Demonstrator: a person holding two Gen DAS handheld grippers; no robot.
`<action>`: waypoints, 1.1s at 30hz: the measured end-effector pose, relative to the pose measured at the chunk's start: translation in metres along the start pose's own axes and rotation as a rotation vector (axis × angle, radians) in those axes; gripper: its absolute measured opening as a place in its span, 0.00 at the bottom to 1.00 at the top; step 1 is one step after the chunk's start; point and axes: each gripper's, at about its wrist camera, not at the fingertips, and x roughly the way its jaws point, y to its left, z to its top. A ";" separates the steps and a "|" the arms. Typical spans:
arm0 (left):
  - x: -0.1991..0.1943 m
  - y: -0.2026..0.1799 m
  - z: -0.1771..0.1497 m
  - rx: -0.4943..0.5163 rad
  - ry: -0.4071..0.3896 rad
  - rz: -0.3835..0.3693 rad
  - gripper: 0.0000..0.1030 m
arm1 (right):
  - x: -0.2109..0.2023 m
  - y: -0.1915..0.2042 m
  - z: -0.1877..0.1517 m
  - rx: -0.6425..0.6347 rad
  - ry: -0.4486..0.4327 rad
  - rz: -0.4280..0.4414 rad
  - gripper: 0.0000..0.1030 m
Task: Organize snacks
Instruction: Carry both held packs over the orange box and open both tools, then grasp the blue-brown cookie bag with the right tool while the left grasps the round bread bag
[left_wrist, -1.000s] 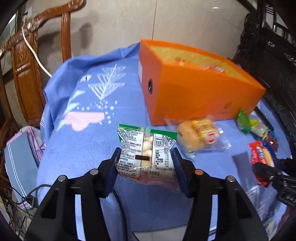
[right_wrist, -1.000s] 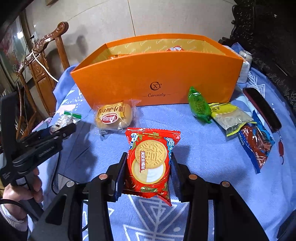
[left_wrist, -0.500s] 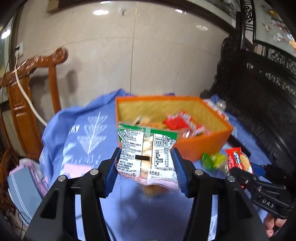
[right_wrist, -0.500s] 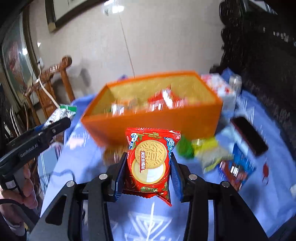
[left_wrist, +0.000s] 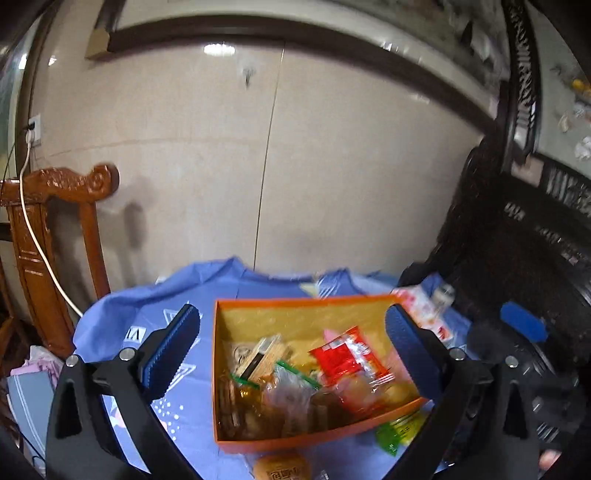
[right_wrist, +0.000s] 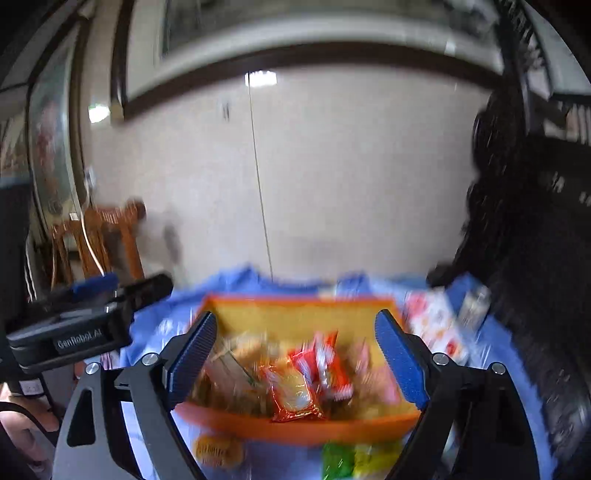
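We see both grippers, left (left_wrist: 291, 350) and right (right_wrist: 295, 354), jaws spread, empty, over the orange cardboard box (left_wrist: 314, 439) of snack packets (left_wrist: 347, 363). Round bun packet (left_wrist: 282, 469) and green packet (left_wrist: 400, 432) lie outside on the blue-clothed worktop (left_wrist: 184, 413).

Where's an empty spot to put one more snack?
Bare yellow floor at the far end of the orange box; its near end is piled with packets. Outside, blue cloth left of the box lies open. In front, a bun and green packet crowd it.

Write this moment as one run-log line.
left gripper: open, empty | right gripper: open, empty | both above orange box | snack packets inside
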 end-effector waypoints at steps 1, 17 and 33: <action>-0.007 -0.001 0.000 0.008 -0.012 -0.002 0.96 | -0.008 -0.005 0.003 -0.001 -0.016 0.001 0.88; -0.043 -0.027 -0.098 0.066 0.104 -0.079 0.96 | -0.033 -0.087 -0.117 -0.037 0.300 -0.006 0.97; -0.028 -0.023 -0.177 0.092 0.290 -0.058 0.96 | 0.042 -0.114 -0.231 -0.140 0.596 -0.096 0.85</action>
